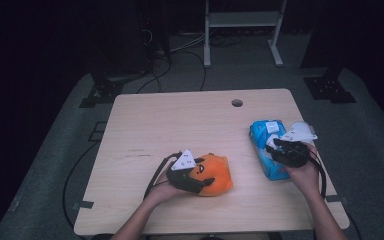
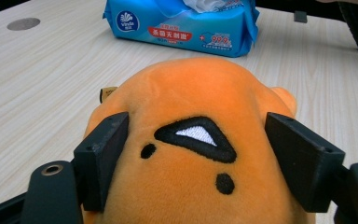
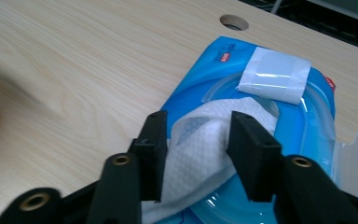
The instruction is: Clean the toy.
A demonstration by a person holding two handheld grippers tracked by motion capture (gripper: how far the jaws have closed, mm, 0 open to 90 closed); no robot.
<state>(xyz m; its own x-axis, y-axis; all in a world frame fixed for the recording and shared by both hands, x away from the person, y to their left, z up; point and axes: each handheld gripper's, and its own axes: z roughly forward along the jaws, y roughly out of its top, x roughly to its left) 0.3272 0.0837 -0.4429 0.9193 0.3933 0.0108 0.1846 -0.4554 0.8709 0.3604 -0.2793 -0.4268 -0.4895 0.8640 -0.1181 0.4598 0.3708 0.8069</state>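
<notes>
An orange plush toy (image 1: 217, 174) with black and white stitched marks lies on the wooden table (image 1: 180, 120) near its front edge. My left gripper (image 1: 202, 178) comes in from the toy's left. In the left gripper view its jaws press into both sides of the plush toy (image 2: 191, 102), so the left gripper (image 2: 198, 135) is shut on it. A blue wet-wipe pack (image 1: 262, 145) lies at the right with its lid flap open. My right gripper (image 3: 193, 135) reaches over the pack (image 3: 307, 116). A white wipe (image 3: 200, 140) sticks out between its jaws, which stand apart without pinching it.
A round cable hole (image 1: 237, 103) sits near the table's far edge. The pack's white lid (image 1: 302, 131) lies open toward the right edge. Bare wood stretches across the left and middle of the table. Beyond it are dark floor, cables and a white frame (image 1: 242, 20).
</notes>
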